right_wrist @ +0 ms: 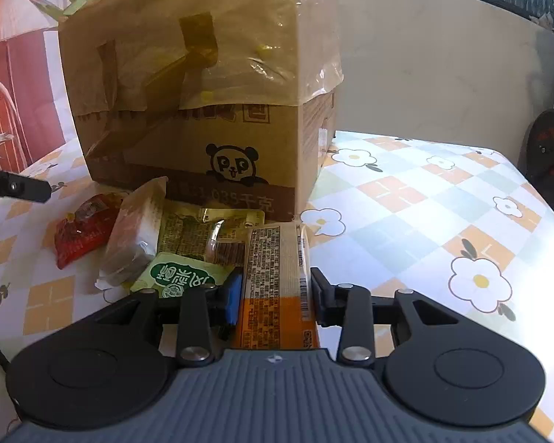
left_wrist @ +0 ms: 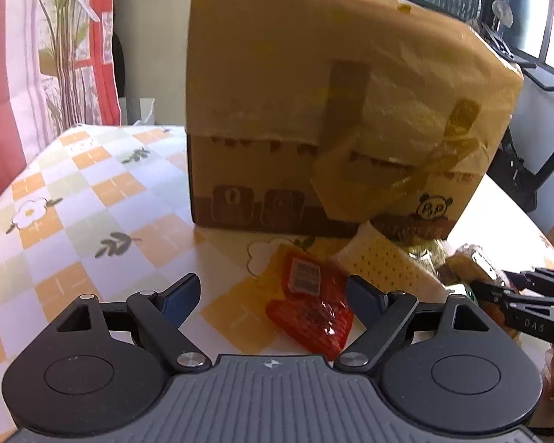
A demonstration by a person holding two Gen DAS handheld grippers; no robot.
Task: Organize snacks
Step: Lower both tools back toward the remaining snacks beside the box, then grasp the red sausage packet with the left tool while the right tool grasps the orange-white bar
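The left tool stands wide, its 2 blue pads apart over the bench, with nothing gripped. A red snack packet lies on the bench between and just beyond the pads, nearer the right pad; neither pad presses it. Beside it lies a cream dotted packet, its far end close to the base of the cardboard box.

The right tool is narrow, closed on an orange-and-cream snack packet printed with small text. Both pads bear on the packet's long sides. The packet points toward the box.

In the right wrist view, the remaining snacks lie in a cluster on the bench in front of the box: a green packet just left of the held one, a yellow-green packet behind it, a pale wrapped packet further left, and the red packet at the far left.

The box stands upright on the checked, flowered cloth, wrapped in plastic film and tape, with a panda mark on its front face.
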